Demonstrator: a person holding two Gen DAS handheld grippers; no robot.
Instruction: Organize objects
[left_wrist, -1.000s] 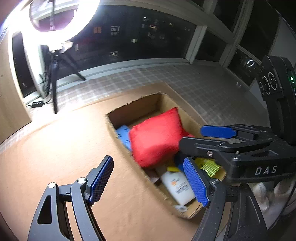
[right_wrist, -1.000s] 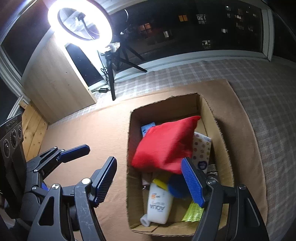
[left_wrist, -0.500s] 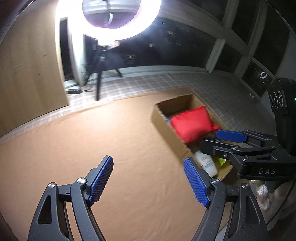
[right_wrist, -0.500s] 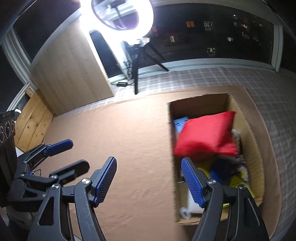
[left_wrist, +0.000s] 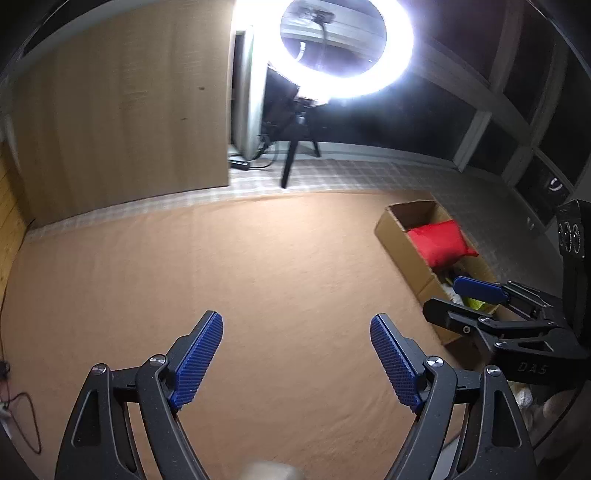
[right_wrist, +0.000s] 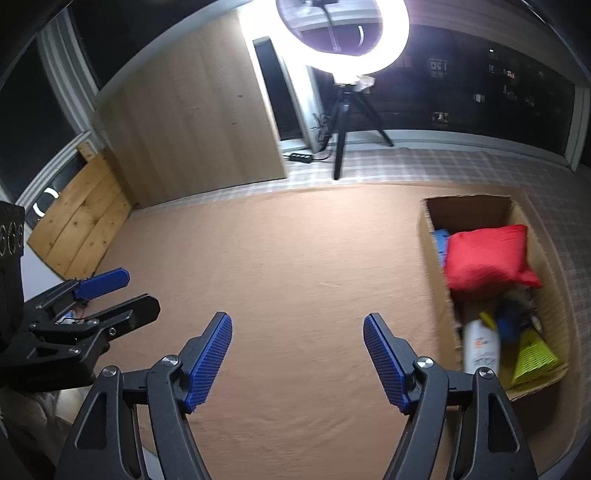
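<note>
Both claws swung left off cardboard box (right_wrist: 480, 206); left claw (left_wrist: 297, 354), right claw (right_wrist: 297, 352) angled downward, empty, jaws just widening.

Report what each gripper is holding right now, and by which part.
Nothing is held. The left gripper and the right gripper both stand open over the bare brown mat, with nothing between their pads; the left's jaws have just been opening.

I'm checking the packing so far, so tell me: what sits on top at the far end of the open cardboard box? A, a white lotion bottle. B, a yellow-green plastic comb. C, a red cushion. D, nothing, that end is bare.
C: the red cushion lies over the far part of the open cardboard box, with the white bottle at the near end.
</note>
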